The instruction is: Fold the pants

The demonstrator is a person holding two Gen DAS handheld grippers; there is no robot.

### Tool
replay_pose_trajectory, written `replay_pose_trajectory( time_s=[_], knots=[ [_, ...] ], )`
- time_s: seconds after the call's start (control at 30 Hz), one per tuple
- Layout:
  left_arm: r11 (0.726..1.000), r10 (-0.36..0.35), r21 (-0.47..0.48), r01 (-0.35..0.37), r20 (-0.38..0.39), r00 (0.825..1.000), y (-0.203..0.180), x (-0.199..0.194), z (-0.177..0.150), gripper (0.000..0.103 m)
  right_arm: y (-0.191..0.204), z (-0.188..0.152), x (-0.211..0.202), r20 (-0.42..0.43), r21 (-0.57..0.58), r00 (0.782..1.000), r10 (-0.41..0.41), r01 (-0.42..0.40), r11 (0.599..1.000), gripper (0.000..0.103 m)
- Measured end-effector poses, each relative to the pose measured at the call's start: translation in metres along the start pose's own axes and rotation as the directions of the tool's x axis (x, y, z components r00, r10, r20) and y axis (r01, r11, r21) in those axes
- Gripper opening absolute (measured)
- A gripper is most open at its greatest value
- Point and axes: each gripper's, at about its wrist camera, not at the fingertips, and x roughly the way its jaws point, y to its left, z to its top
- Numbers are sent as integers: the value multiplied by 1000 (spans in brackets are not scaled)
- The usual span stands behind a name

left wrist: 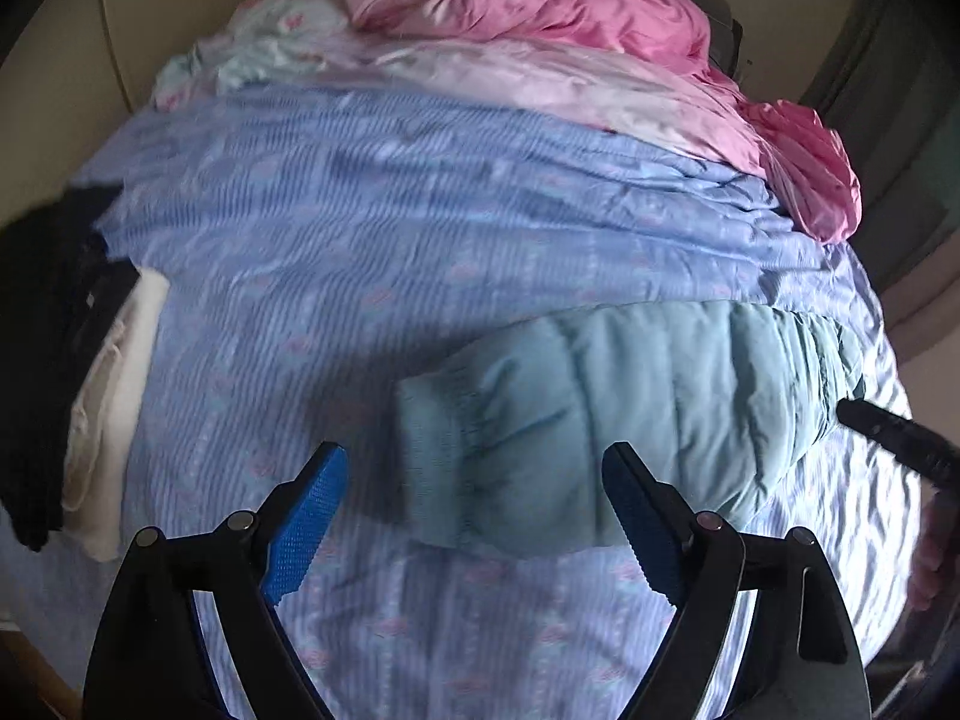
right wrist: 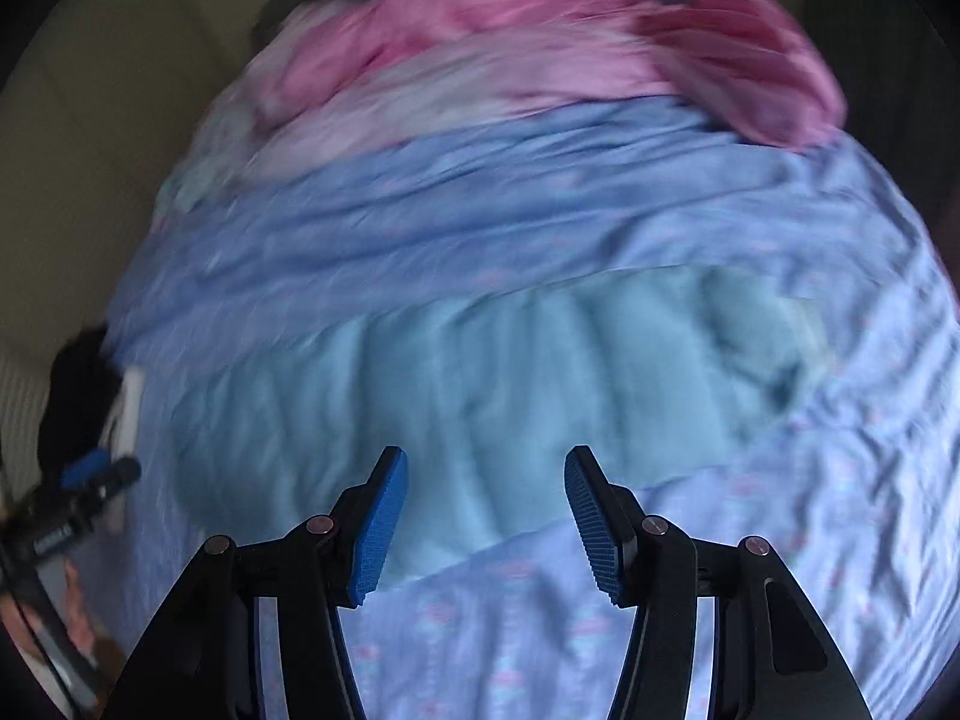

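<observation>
Soft matt quilted pants (left wrist: 606, 420), striped cotton-like bedsheet (left wrist: 372, 228), glossy pink cloth (left wrist: 576, 6)

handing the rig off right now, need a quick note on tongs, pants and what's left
Left tongs: open, empty, above the bed.
Right tongs: open, nothing between the pads, over the pants.
Teal pants: lie folded into a compact strip across the blue bedspread, released.
Black and white clothes: piled at the bed's left edge.
Left: the fold looks nearly finished; check whether another fold or smoothing is needed.

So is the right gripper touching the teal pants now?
Apart. In the right wrist view the right gripper hangs open above the pants, nothing between its pads.
</observation>
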Motion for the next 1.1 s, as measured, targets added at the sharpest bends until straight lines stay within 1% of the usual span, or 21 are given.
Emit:
replay_pose_trajectory(
  time_s=[0.1,0.23,0.33,0.43,0.53,0.57,0.63,0.67,0.77,0.83,0.87,0.9,0.93,0.97,1.03,1.1],
  knots=[
    [998,-42,-42,41,-17,999,19,13,2,85,29,-1,14,-29,-48,999,15,-17,999,56],
    [989,-97,-121,88,-64,993,40,38,12,84,53,1,32,-58,-86,998,-9,4,996,56],
    [984,-131,-134,118,-93,987,44,54,15,82,55,4,39,-63,-83,997,-43,37,996,56],
    [981,-159,-136,141,-128,979,45,74,18,82,55,7,46,-69,-54,995,-68,64,996,56],
    [971,-198,-167,172,-154,968,50,89,17,79,55,12,49,-62,-44,993,-103,101,994,56],
    [966,-214,-179,186,-156,964,53,91,16,75,56,14,50,-59,-41,992,-110,107,993,56],
    [950,-268,-209,233,-159,950,56,93,15,56,55,17,51,-57,-31,991,-124,123,992,56],
    [938,-305,-222,266,-166,938,55,94,14,42,55,18,52,-56,-28,990,-128,127,991,56],
    [948,-282,-195,250,-156,947,53,87,13,35,57,21,58,-63,-26,987,-150,149,989,56],
    [946,-286,-202,255,-145,947,55,81,12,29,60,23,62,-69,-26,985,-157,156,987,56],
    [945,-287,-204,257,-133,949,58,74,11,18,61,23,62,-71,-27,985,-159,158,987,56],
    [950,-270,-199,242,-128,954,59,71,11,12,63,24,64,-70,-29,985,-156,155,988,56],
    [950,-267,-200,239,-124,956,63,66,9,12,66,25,66,-70,-37,985,-159,157,987,56],
    [946,-277,-208,248,-120,953,67,64,5,12,68,25,67,-71,-43,984,-162,159,986,56],
    [948,-275,-203,245,-130,953,69,68,2,12,73,25,76,-82,-62,982,-169,164,984,56],
    [941,-292,-215,262,-125,948,70,71,3,13,76,26,83,-97,-71,978,-185,178,981,56]
  ],
)
